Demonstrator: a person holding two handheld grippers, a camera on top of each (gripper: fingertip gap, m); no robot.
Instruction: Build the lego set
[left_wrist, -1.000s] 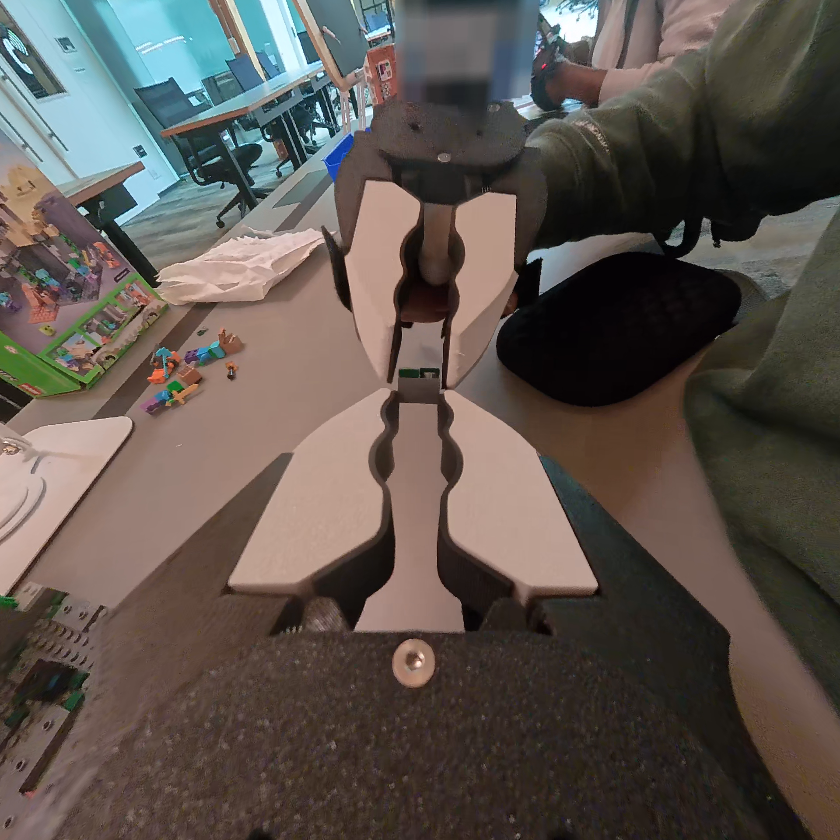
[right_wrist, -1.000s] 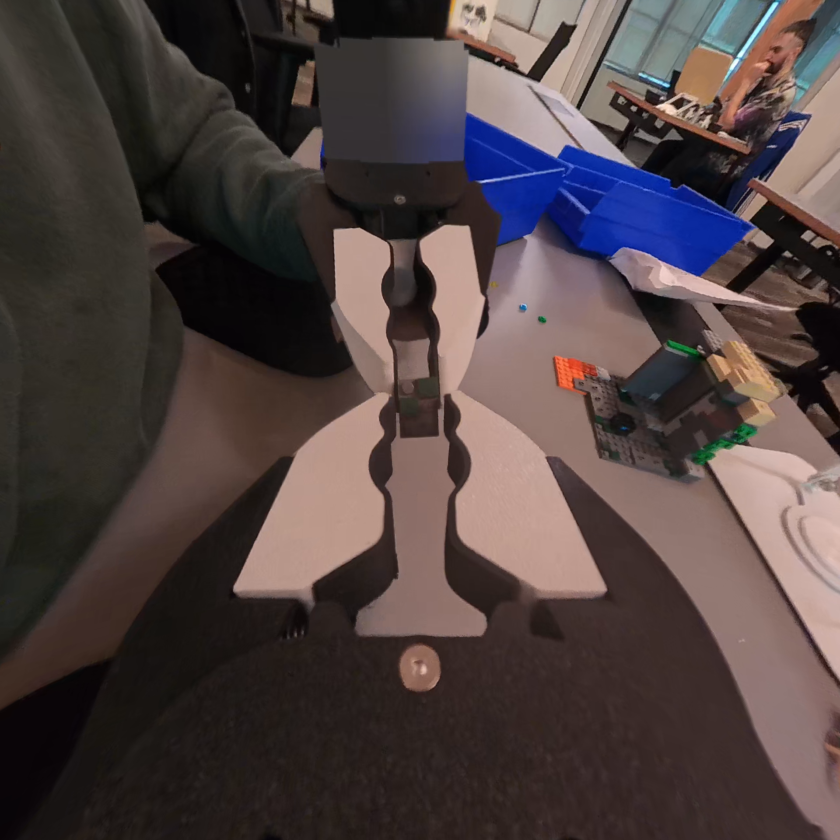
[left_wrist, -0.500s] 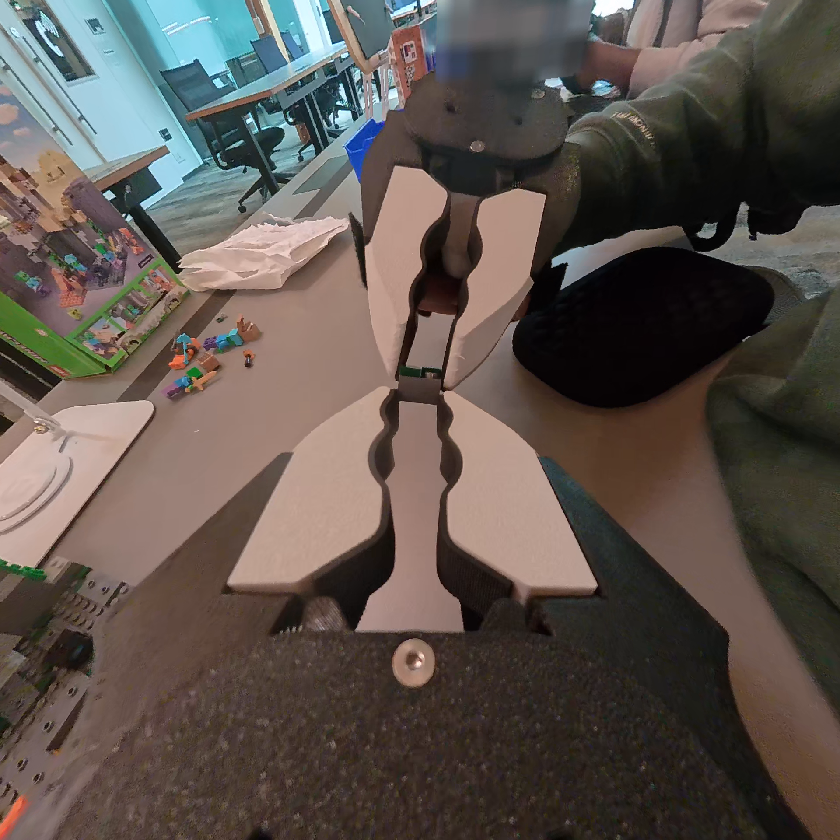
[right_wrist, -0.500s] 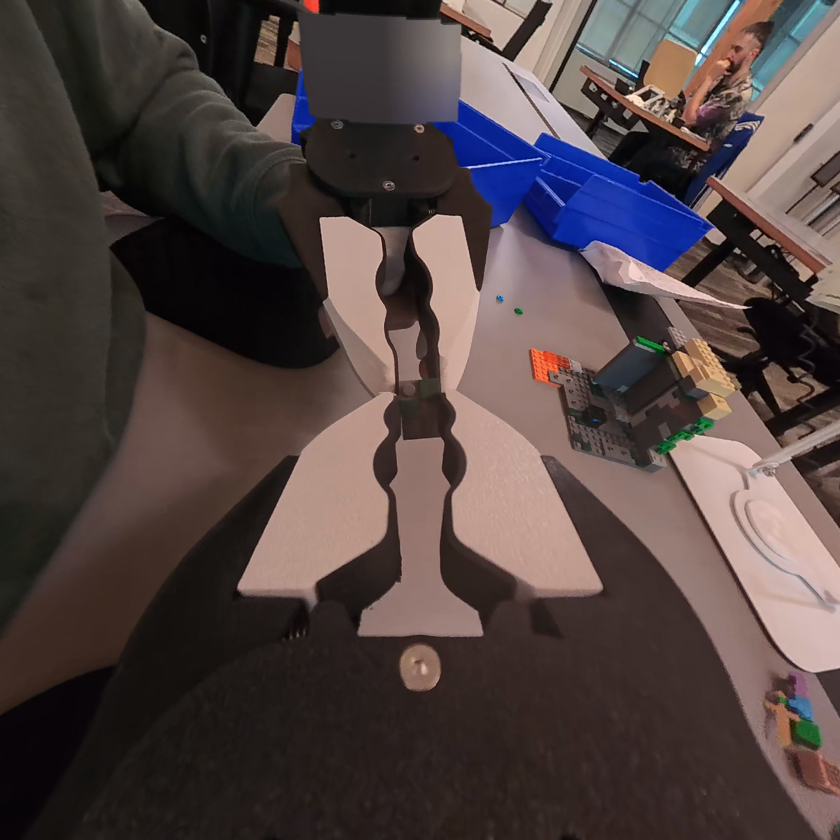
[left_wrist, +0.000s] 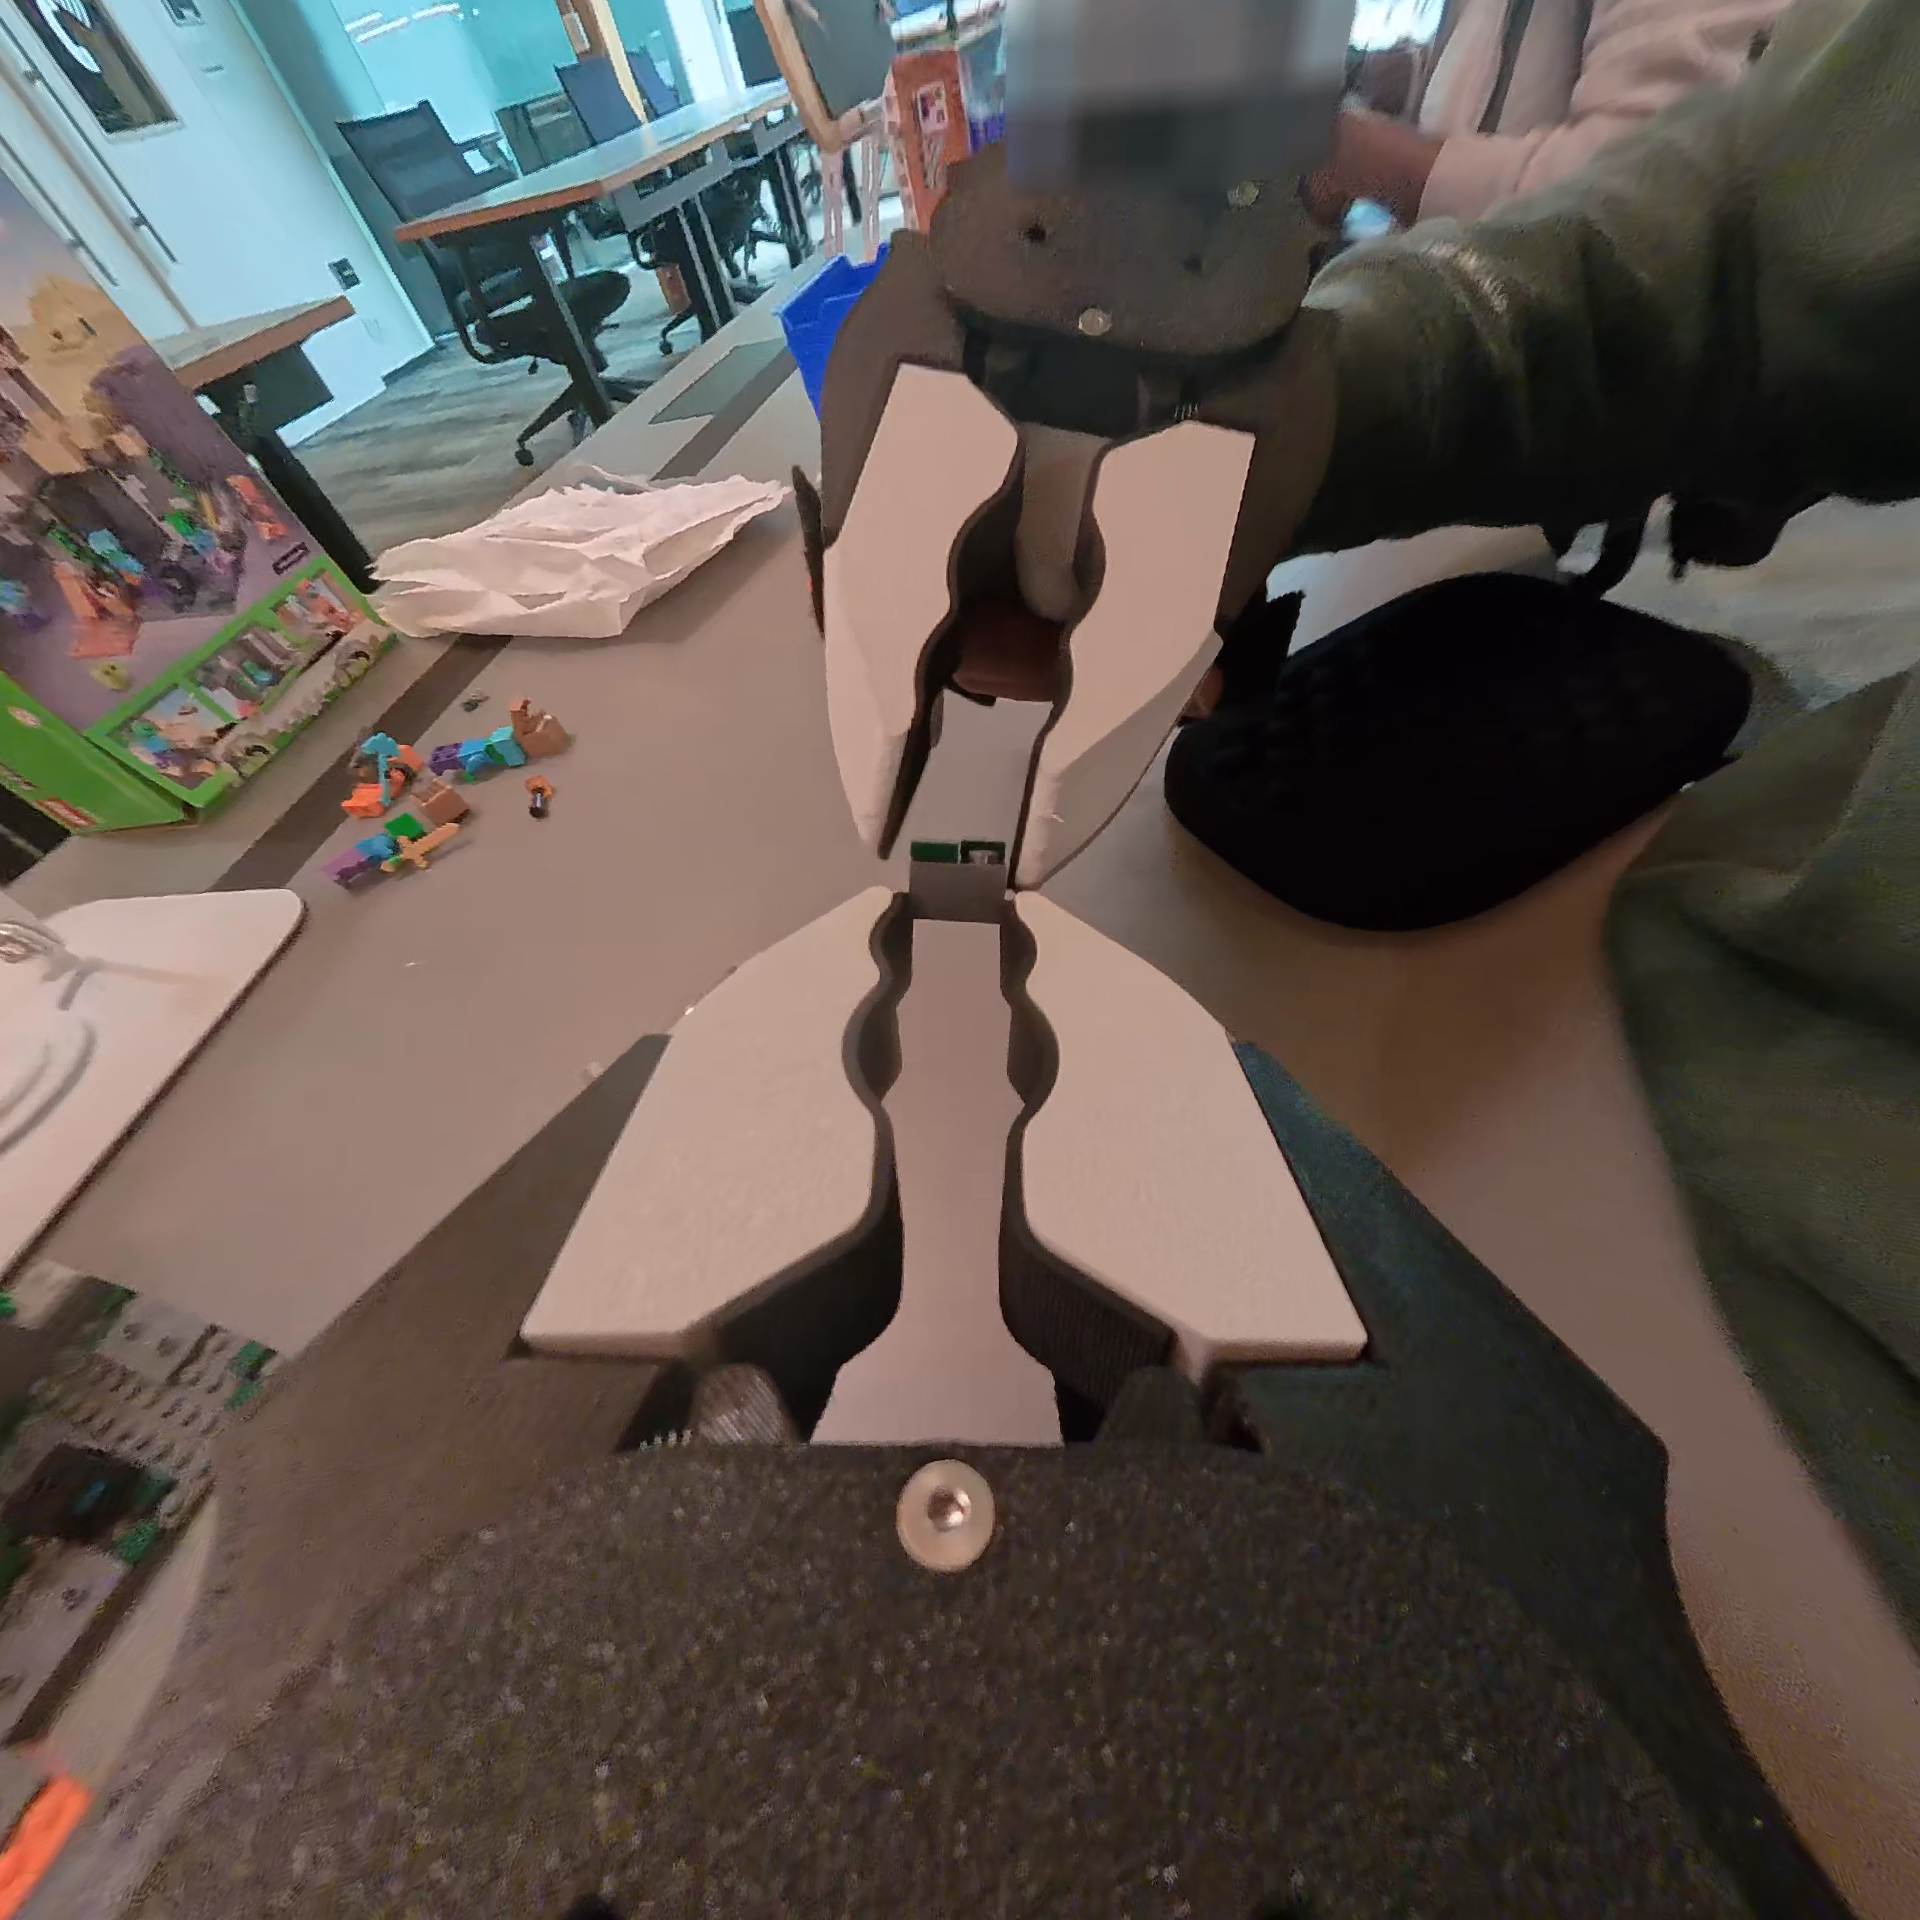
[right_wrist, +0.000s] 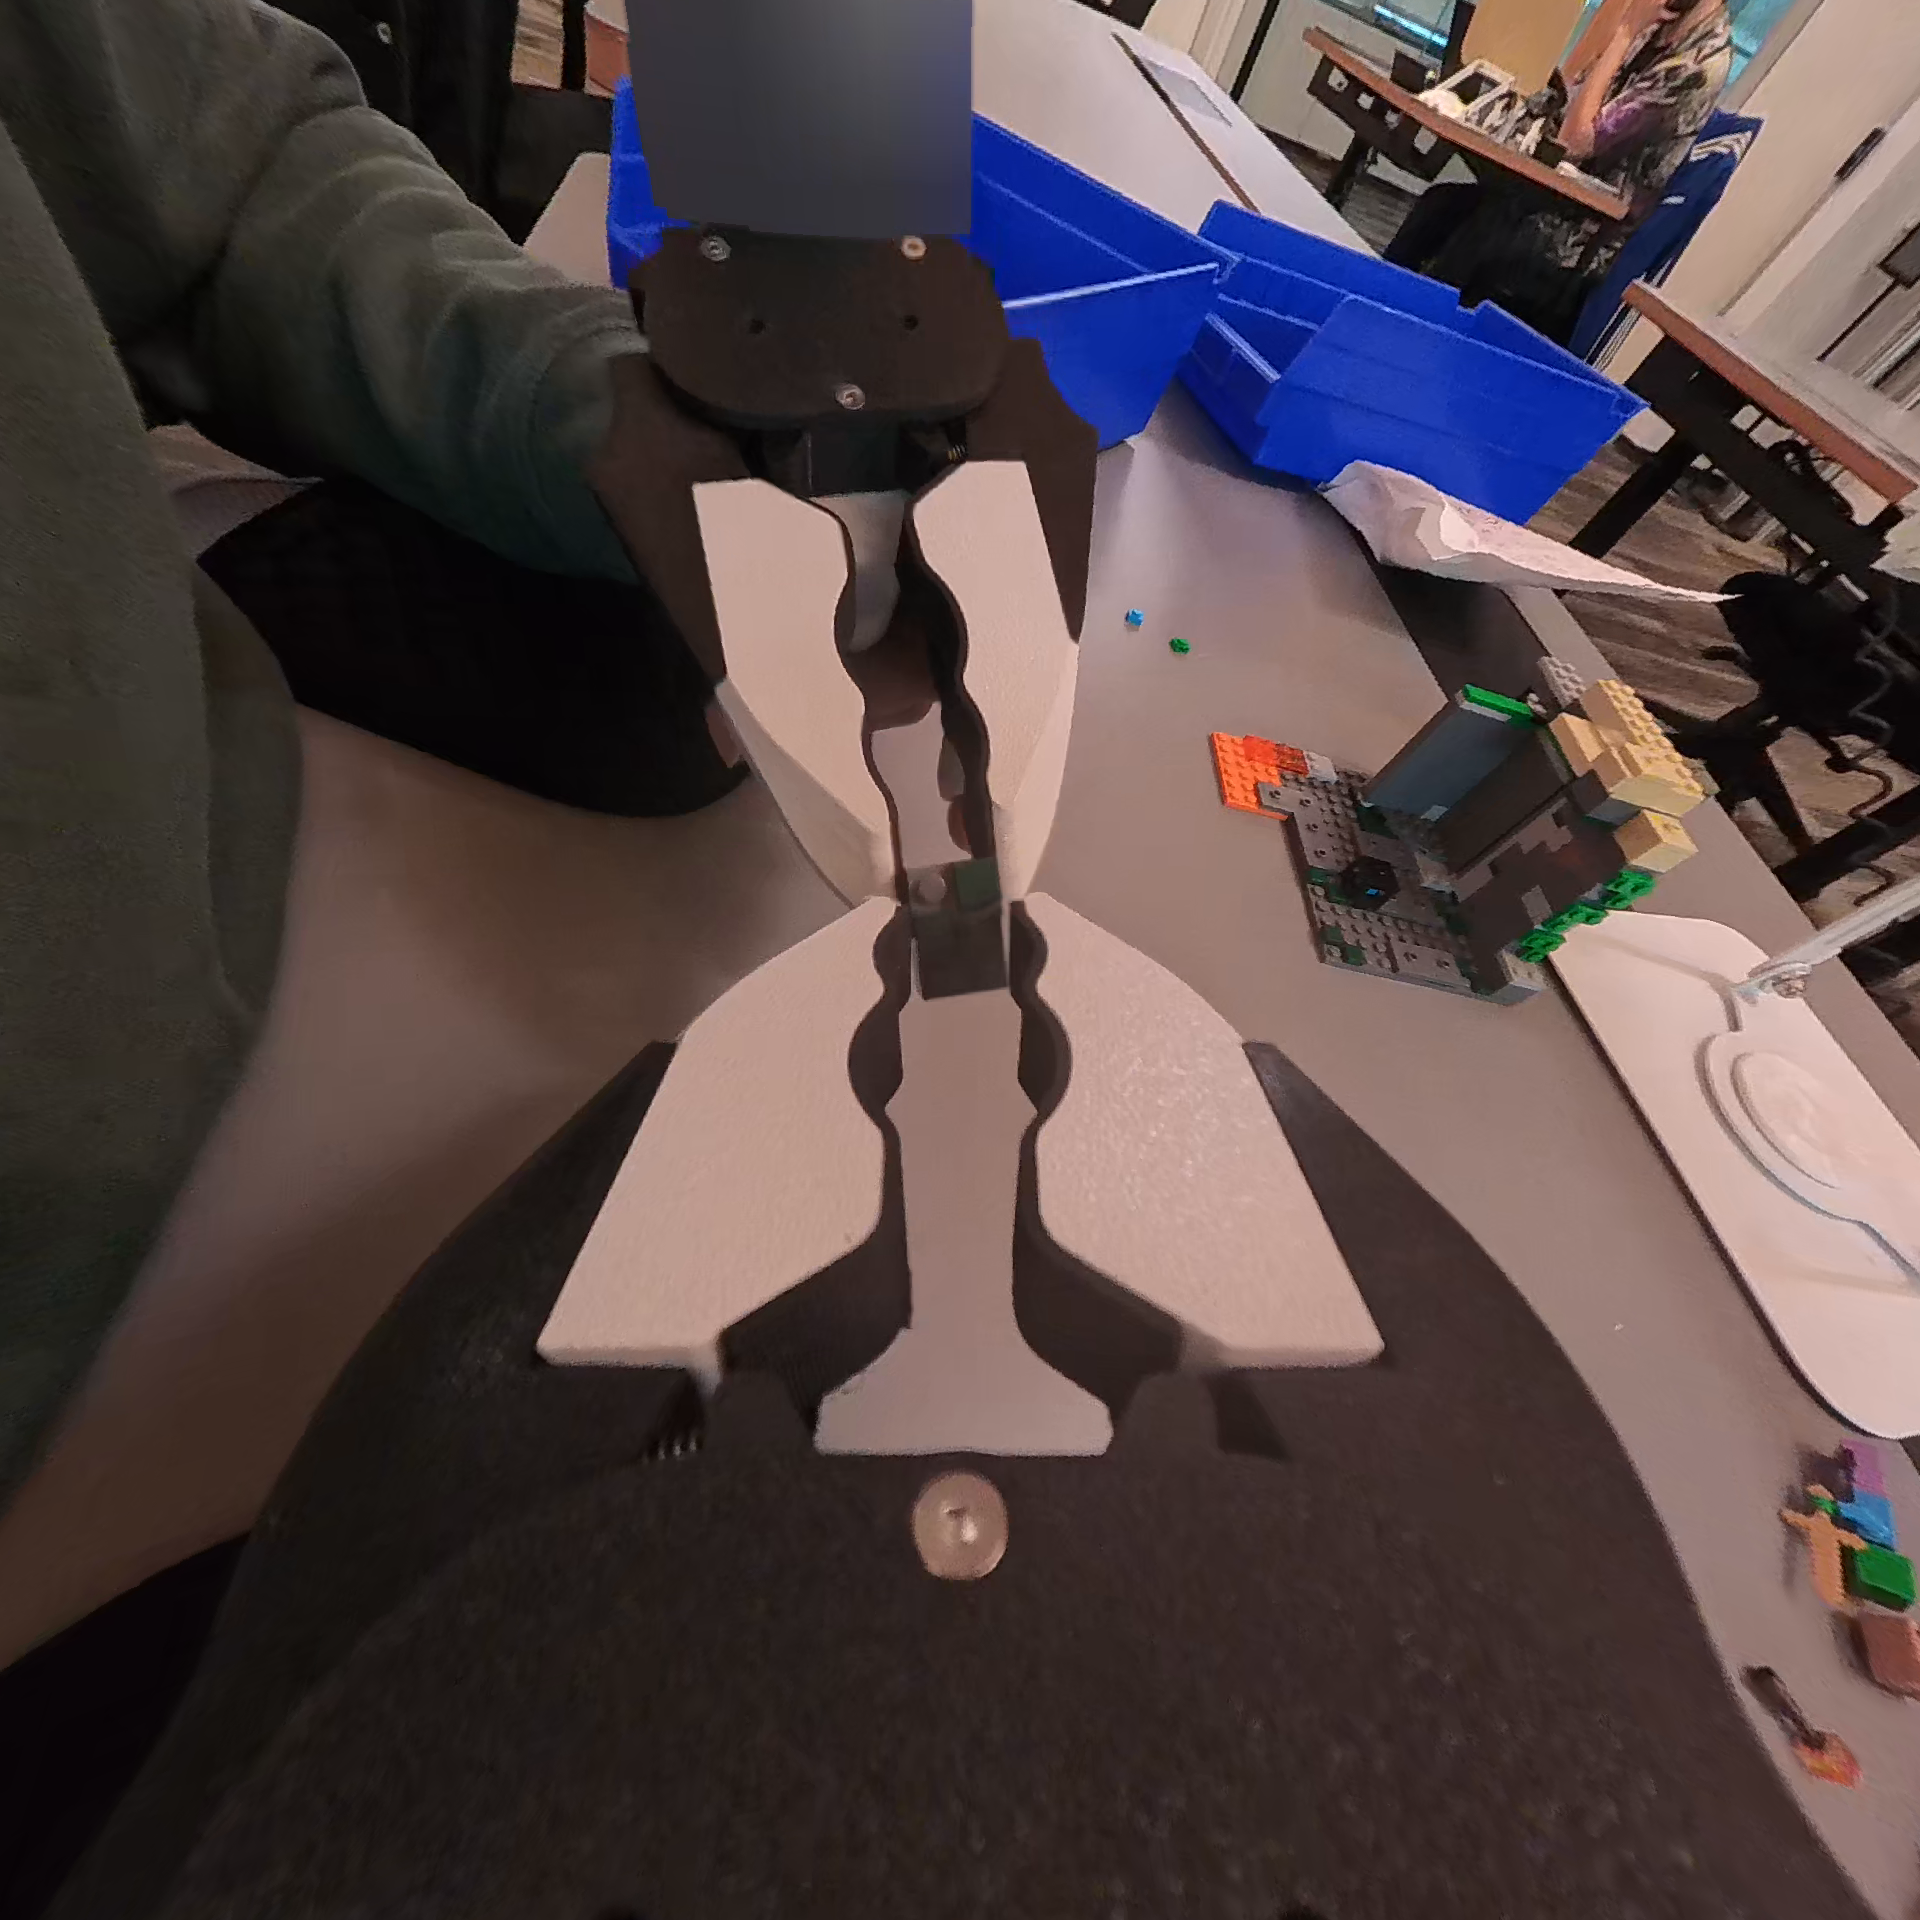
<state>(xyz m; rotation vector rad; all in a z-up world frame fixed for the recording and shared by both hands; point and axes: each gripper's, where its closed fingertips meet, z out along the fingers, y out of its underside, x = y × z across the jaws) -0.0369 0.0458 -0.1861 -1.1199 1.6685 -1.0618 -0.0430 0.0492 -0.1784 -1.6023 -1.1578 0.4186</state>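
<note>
Lego build (right_wrist: 1455, 862) sits on grey office table (right_wrist: 1195, 582).

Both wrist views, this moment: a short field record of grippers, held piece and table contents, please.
left gripper: shut on small grey-green brick assembly
right gripper: shut on the same assembly, tip to tip with left
partial build: on table, untouched
loose bricks: scattered near set box
blue bins: far side of table

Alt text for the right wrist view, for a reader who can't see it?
Two grippers meet tip to tip over a grey table, both pinching a small grey-green brick stack. A partly built lego model sits to the right, blue bins behind.
</note>
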